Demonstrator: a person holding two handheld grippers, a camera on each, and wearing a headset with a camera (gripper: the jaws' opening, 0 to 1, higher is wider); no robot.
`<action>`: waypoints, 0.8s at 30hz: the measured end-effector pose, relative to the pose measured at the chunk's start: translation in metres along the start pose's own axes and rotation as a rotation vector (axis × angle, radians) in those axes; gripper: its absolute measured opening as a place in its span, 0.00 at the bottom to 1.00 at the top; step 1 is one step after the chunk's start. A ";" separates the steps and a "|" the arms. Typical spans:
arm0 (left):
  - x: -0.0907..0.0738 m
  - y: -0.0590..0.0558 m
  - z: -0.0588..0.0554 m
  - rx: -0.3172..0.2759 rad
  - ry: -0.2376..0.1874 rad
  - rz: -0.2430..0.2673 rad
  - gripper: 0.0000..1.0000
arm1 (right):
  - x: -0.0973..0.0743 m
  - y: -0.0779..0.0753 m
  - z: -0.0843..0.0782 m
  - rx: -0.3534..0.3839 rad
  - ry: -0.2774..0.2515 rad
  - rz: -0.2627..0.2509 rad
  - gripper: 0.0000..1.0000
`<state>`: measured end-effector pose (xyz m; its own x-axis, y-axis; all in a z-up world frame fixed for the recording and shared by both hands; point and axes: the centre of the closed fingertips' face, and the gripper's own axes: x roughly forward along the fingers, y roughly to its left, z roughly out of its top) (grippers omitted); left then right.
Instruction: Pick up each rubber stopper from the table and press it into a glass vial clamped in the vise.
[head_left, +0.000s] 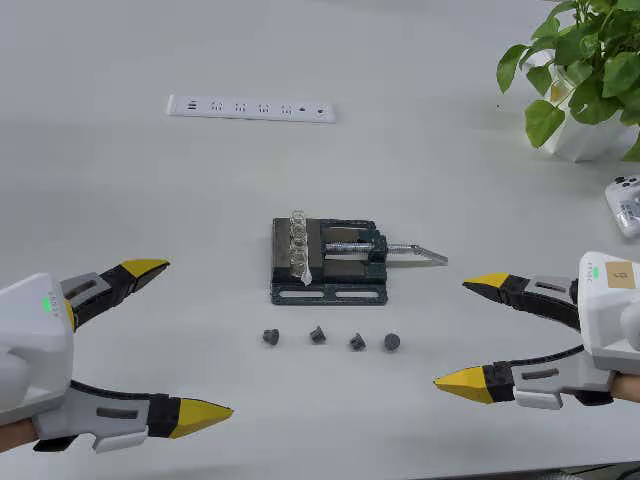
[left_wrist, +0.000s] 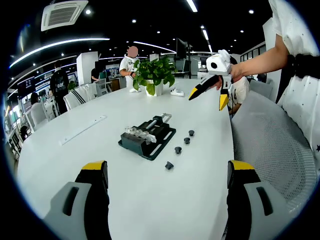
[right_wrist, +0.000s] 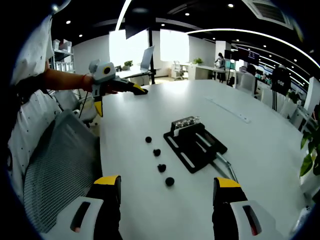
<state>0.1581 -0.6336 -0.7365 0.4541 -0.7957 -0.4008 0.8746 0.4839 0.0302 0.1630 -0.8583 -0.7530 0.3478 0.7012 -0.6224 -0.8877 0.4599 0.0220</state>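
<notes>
Rubber stoppers (head_left: 318, 334), four in a row, lie loose just before the vise (head_left: 340, 264), which clamps the glass vials (head_left: 298, 240). Left gripper (head_left: 195, 338) left of vise, right gripper (head_left: 451, 333) right of it; both jaws spread, empty.

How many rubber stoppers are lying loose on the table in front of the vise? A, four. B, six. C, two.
A: the head view shows four rubber stoppers in a row on the table, just in front of the vise.
</notes>
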 end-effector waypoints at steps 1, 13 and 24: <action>0.000 0.000 0.000 -0.002 0.000 -0.001 0.99 | 0.001 -0.001 0.000 0.000 0.004 0.003 0.72; 0.001 0.002 -0.001 0.000 0.001 -0.002 0.99 | 0.020 0.003 0.002 -0.058 0.093 0.055 0.58; 0.002 0.003 -0.006 -0.006 0.002 -0.005 0.99 | 0.037 0.008 0.004 -0.090 0.160 0.105 0.46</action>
<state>0.1604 -0.6316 -0.7425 0.4491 -0.7977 -0.4024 0.8760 0.4817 0.0229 0.1699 -0.8271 -0.7728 0.2061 0.6437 -0.7370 -0.9424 0.3334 0.0277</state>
